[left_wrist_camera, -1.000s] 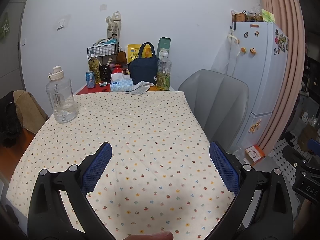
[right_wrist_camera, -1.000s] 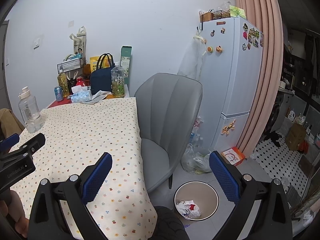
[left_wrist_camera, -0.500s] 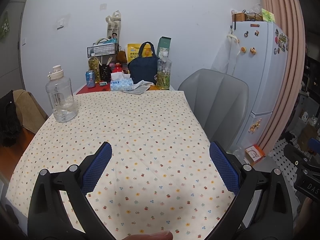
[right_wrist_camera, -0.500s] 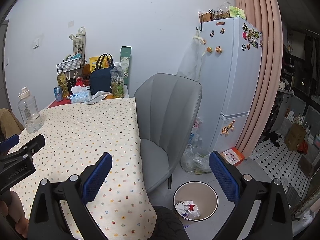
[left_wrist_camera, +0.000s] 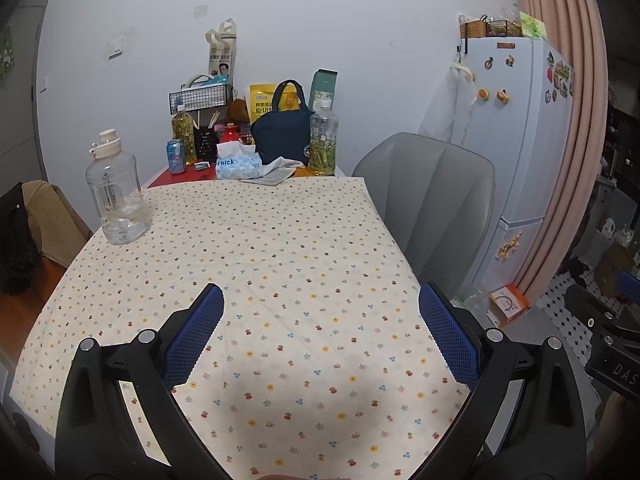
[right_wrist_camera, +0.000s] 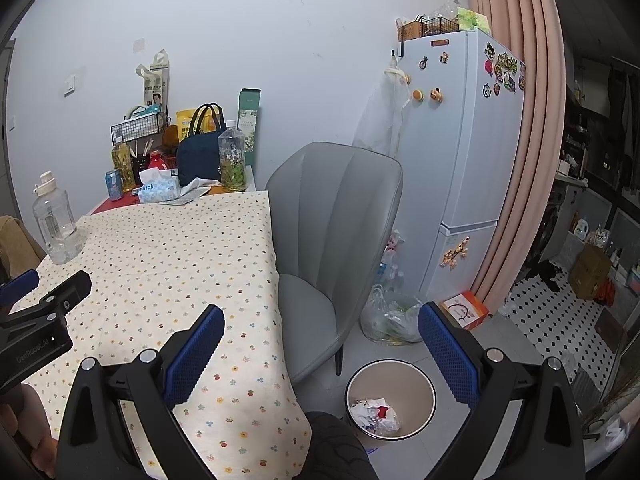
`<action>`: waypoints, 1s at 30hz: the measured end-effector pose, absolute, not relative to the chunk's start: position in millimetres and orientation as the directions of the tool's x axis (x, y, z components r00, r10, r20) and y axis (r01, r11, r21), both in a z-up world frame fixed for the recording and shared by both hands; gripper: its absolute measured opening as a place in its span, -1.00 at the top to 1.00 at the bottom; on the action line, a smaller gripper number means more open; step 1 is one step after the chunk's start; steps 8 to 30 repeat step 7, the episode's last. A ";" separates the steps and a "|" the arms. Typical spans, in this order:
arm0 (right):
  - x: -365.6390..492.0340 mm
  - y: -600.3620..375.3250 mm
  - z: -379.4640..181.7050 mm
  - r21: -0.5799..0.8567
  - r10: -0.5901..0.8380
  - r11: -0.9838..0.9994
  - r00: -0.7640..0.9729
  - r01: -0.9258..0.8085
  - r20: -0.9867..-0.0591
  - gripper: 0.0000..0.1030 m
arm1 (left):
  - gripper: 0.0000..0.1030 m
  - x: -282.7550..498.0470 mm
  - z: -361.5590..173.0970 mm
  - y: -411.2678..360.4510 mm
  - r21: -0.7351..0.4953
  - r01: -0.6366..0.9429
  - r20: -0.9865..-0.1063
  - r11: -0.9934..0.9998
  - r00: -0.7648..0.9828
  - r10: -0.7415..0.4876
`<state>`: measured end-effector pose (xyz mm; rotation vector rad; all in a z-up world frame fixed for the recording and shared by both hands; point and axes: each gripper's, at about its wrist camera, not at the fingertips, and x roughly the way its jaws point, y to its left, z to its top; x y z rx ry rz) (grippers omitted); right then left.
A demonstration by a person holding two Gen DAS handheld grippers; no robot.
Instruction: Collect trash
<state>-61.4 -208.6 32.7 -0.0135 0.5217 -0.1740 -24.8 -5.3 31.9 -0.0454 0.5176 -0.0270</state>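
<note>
My left gripper [left_wrist_camera: 320, 300] is open and empty above the near part of the table with the flowered cloth [left_wrist_camera: 256, 240]. My right gripper [right_wrist_camera: 320, 316] is open and empty, held past the table's right edge, over the floor. A round bin [right_wrist_camera: 424, 380] stands on the floor below it, with crumpled paper trash [right_wrist_camera: 374, 414] inside. The left gripper [right_wrist_camera: 44, 308] also shows at the left of the right wrist view. No loose trash shows on the cloth.
A clear water jug [left_wrist_camera: 118, 196] stands at the table's left. Bottles, a can [left_wrist_camera: 176, 156], a tissue box [left_wrist_camera: 238, 166] and a dark bag [left_wrist_camera: 282, 132] crowd the far end. A grey chair [right_wrist_camera: 336, 240], a plastic bag [right_wrist_camera: 390, 314] and a fridge [right_wrist_camera: 460, 168] are on the right.
</note>
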 end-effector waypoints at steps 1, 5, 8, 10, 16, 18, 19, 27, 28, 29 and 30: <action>-60.7 -208.2 32.0 -0.057 -0.168 0.985 0.852 0.161 -0.496 -0.85 | -0.88 -24.0 30.7 -4.2 -0.056 0.013 -0.497 0.998 0.867 -0.039; -57.2 -205.4 27.2 -0.065 -0.167 0.986 0.849 0.156 -0.501 -0.85 | -0.88 -21.0 27.0 0.6 -0.070 0.002 -0.499 0.998 0.866 -0.037; -53.6 -201.8 23.1 -0.076 -0.168 0.986 0.846 0.150 -0.506 -0.85 | -0.88 -16.8 24.2 5.3 -0.068 -0.014 -0.506 0.998 0.862 -0.022; -53.6 -201.8 23.1 -0.076 -0.168 0.986 0.846 0.150 -0.506 -0.85 | -0.88 -16.8 24.2 5.3 -0.068 -0.014 -0.506 0.998 0.862 -0.022; -53.6 -201.8 23.1 -0.076 -0.168 0.986 0.846 0.150 -0.506 -0.85 | -0.88 -16.8 24.2 5.3 -0.068 -0.014 -0.506 0.998 0.862 -0.022; -53.6 -201.8 23.1 -0.076 -0.168 0.986 0.846 0.150 -0.506 -0.85 | -0.88 -16.8 24.2 5.3 -0.068 -0.014 -0.506 0.998 0.862 -0.022; -53.6 -201.8 23.1 -0.076 -0.168 0.986 0.846 0.150 -0.506 -0.85 | -0.88 -16.8 24.2 5.3 -0.068 -0.014 -0.506 0.998 0.862 -0.022; -53.6 -201.8 23.1 -0.076 -0.168 0.986 0.846 0.150 -0.506 -0.85 | -0.88 -16.8 24.2 5.3 -0.068 -0.014 -0.506 0.998 0.862 -0.022; -53.6 -201.8 23.1 -0.076 -0.168 0.986 0.846 0.150 -0.506 -0.85 | -0.88 -16.8 24.2 5.3 -0.068 -0.014 -0.506 0.998 0.862 -0.022; -53.6 -201.8 23.1 -0.076 -0.168 0.986 0.846 0.150 -0.506 -0.85 | -0.88 -16.8 24.2 5.3 -0.068 -0.014 -0.506 0.998 0.862 -0.022; -53.6 -201.8 23.1 -0.076 -0.168 0.986 0.846 0.150 -0.506 -0.85 | -0.88 -16.8 24.2 5.3 -0.068 -0.014 -0.506 0.998 0.862 -0.022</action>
